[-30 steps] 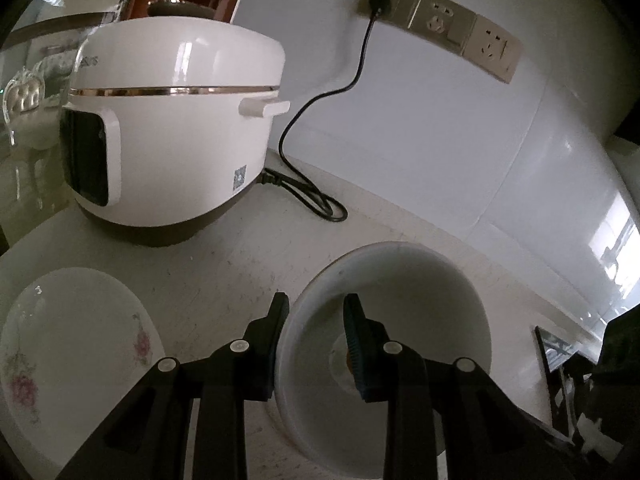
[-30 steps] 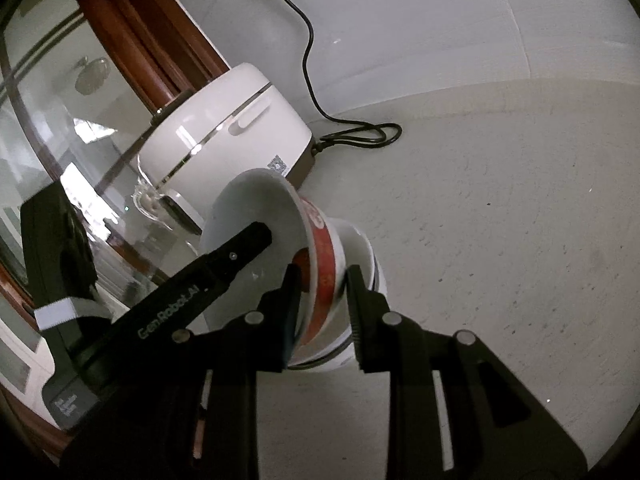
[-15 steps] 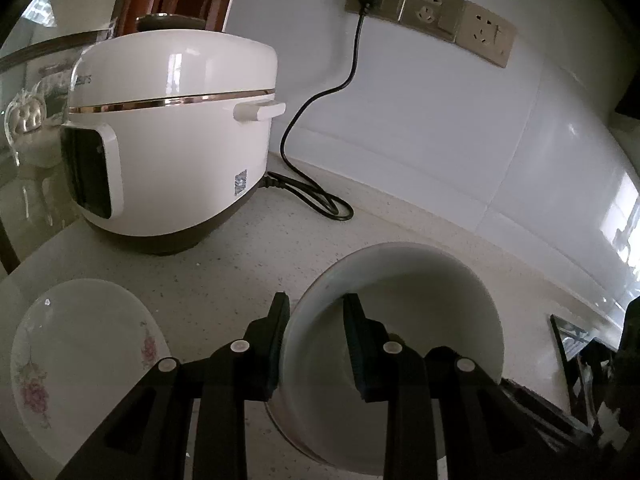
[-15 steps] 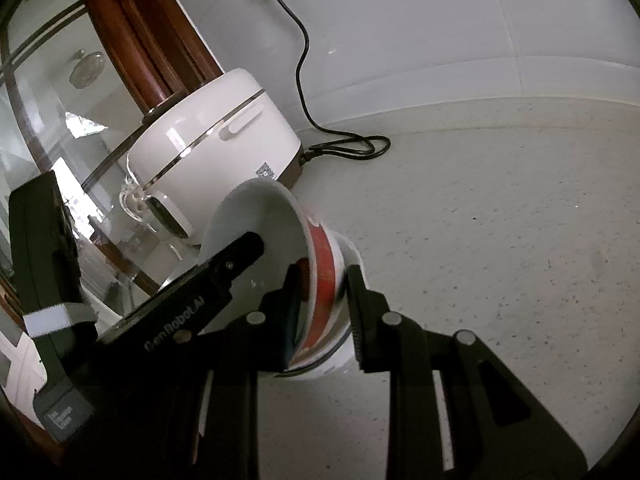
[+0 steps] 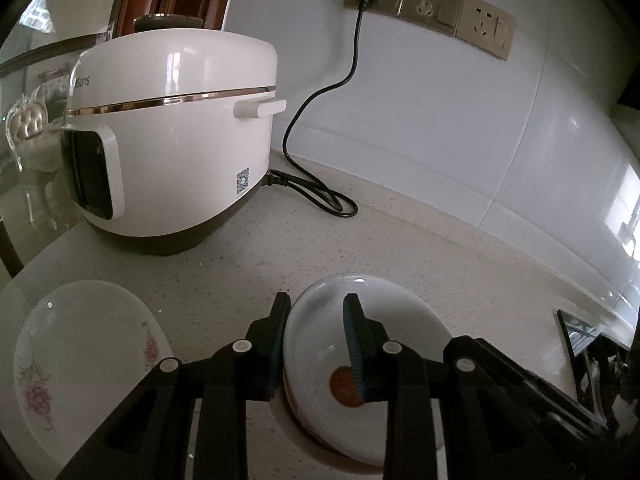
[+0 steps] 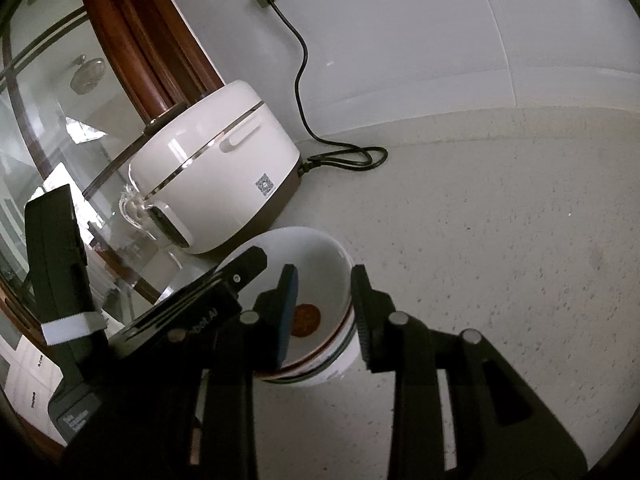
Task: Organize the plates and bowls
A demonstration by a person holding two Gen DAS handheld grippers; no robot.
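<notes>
A white bowl with a red mark in its bottom [image 5: 360, 364] sits nested in a larger white bowl on the counter; it also shows in the right wrist view [image 6: 308, 300]. My left gripper [image 5: 316, 344] straddles the bowls' left rim, one finger outside and one inside, jaws a little apart. My right gripper [image 6: 324, 316] is open, with its fingers on either side of the bowl's right rim and not pressing it. A white plate with pink flowers [image 5: 80, 368] lies to the left of the bowls.
A white rice cooker [image 5: 172, 140] stands at the back left, its black cord [image 5: 320, 196] looped on the counter and plugged into the wall sockets [image 5: 432, 8]. A glass partition [image 6: 48, 128] edges the counter on the left. Speckled counter [image 6: 500, 240] extends to the right.
The red-marked bowl, held tilted in my right gripper before, now sits level inside the larger bowl. My right gripper has opened and let go. The left gripper stays at the rim.
</notes>
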